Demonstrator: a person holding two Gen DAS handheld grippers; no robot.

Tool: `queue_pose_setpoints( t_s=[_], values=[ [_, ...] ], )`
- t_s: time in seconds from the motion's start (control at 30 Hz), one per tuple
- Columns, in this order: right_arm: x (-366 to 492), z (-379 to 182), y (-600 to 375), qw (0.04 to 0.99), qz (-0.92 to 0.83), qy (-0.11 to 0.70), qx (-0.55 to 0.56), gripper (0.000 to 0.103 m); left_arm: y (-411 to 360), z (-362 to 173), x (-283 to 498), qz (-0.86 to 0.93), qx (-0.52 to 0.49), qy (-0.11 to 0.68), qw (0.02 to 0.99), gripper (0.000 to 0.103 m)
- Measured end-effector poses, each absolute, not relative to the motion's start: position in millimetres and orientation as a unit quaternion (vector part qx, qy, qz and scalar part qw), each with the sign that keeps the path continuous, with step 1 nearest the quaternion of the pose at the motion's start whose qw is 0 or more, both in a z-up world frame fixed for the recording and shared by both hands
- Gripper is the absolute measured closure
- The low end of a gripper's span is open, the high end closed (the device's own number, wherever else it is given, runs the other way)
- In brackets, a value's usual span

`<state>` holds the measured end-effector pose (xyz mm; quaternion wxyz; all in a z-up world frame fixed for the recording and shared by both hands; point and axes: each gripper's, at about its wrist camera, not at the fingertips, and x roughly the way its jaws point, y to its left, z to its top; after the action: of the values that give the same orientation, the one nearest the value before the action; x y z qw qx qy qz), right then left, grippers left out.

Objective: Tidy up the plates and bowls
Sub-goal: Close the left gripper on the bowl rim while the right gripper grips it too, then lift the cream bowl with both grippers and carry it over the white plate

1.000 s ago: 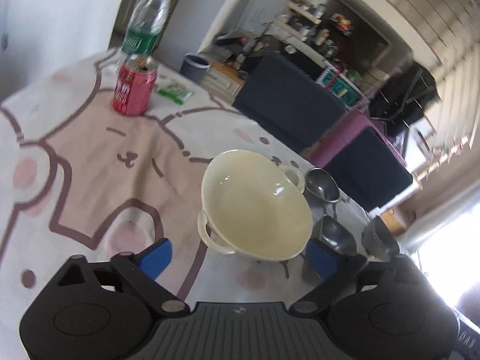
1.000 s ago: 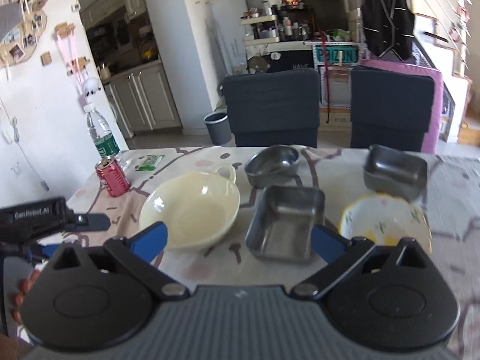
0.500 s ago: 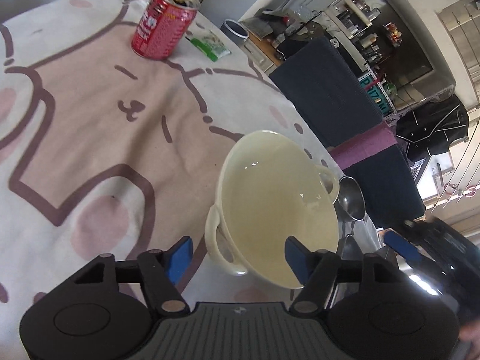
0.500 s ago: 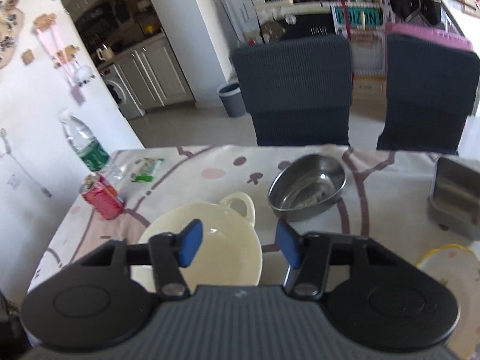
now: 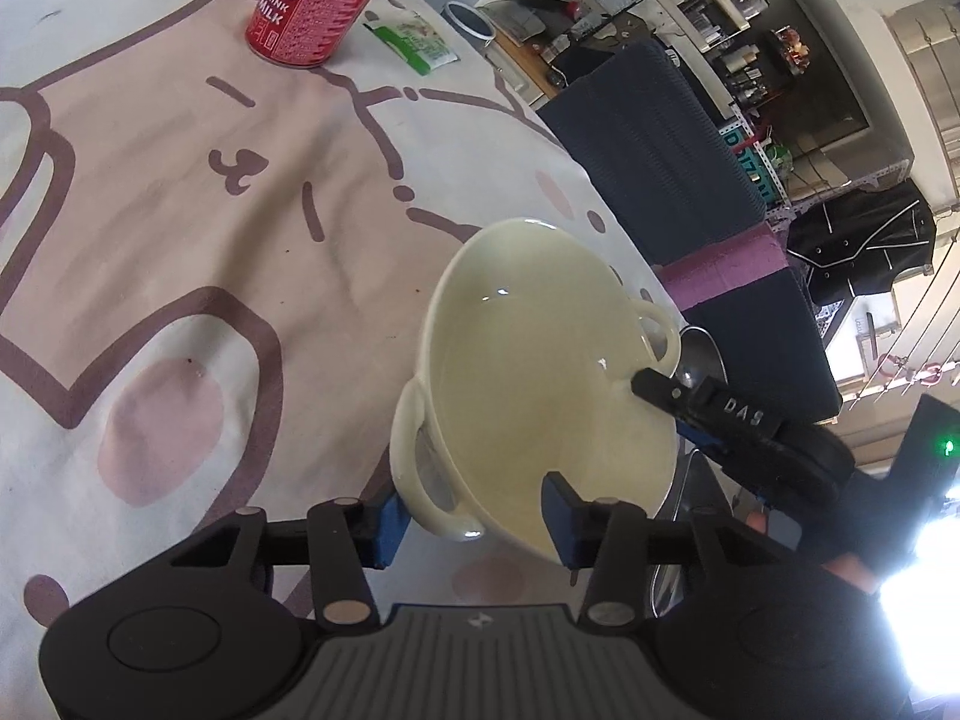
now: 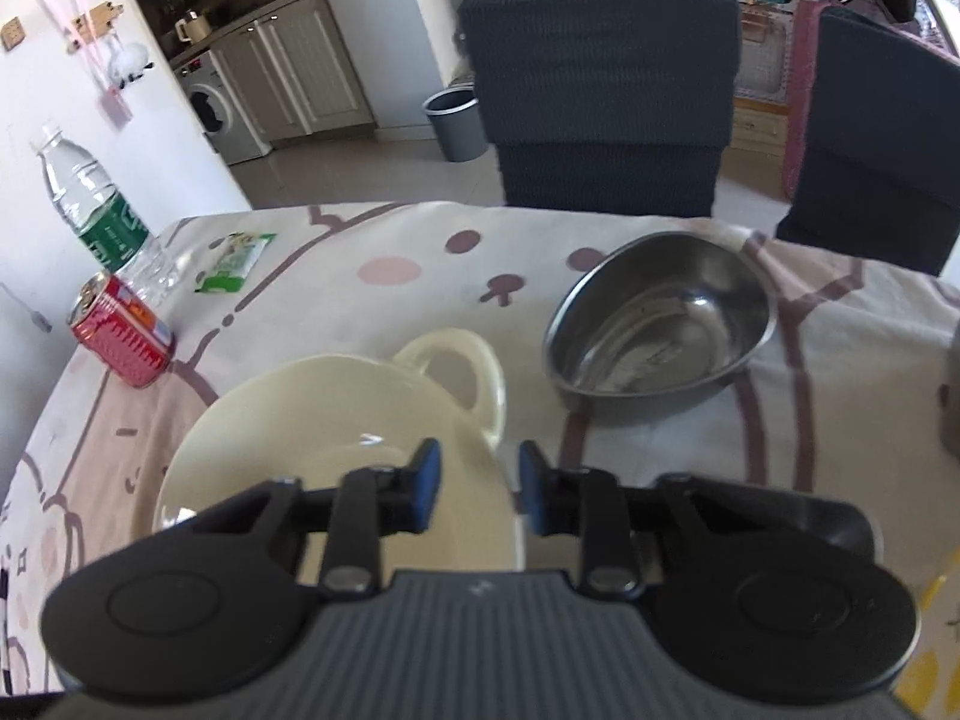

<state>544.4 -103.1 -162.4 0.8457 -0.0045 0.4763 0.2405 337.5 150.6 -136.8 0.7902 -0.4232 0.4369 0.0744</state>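
Observation:
A cream bowl (image 5: 540,372) with two loop handles stands on the cartoon-print tablecloth (image 5: 150,228). My left gripper (image 5: 474,519) straddles its near handle and rim: one pad lies beside the handle, the other hangs inside the bowl, clear of the wall. Its jaws are closing. My right gripper (image 6: 477,492) straddles the rim of the cream bowl (image 6: 336,420) beside the other handle. Its jaws are closing too, with a gap on both sides of the rim. In the left wrist view one of its black fingers (image 5: 690,408) reaches over the far rim.
An oval steel bowl (image 6: 660,324) sits just right of the cream bowl. A red drink can (image 6: 120,339), a water bottle (image 6: 90,210) and a green packet (image 6: 234,261) stand at the table's left side. Two dark chairs (image 6: 606,96) face the far edge.
Both grippers came down onto the cream bowl and their jaws narrowed. The right one swung left, away from the square steel tray, to the bowl's far rim.

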Motion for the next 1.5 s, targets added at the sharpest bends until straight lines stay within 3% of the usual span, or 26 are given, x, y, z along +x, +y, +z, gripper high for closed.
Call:
queue_pose_setpoints(
  t_s=[0.1, 0.3, 0.53, 0.9, 1.5],
  values=[
    [534.3, -161.3, -99.6, 0.852, 0.240, 0.463, -0.050, 0.090, 154.6, -134.2, 337.5, 0.085, -0.407, 0.437, 0.798, 0.057],
    [508.4, -158.6, -108.7, 0.835, 0.263, 0.481, -0.053, 0.095, 183.6, -131.6, 335.2, 0.118, -0.391, 0.435, 0.803, 0.070],
    [470.1, -154.8, -104.1, 0.800, 0.299, 0.515, -0.073, 0.088, 218.7, -129.5, 338.4, 0.128, -0.363, 0.430, 0.816, 0.079],
    [501.6, -162.8, -117.7, 0.792, 0.302, 0.530, -0.010, 0.071, 223.2, -128.8, 349.9, 0.071, -0.306, 0.452, 0.835, 0.079],
    [508.1, -167.1, -102.1, 0.800, 0.313, 0.510, -0.044, 0.074, 221.1, -130.2, 353.2, 0.048, -0.283, 0.459, 0.841, 0.080]
  ],
)
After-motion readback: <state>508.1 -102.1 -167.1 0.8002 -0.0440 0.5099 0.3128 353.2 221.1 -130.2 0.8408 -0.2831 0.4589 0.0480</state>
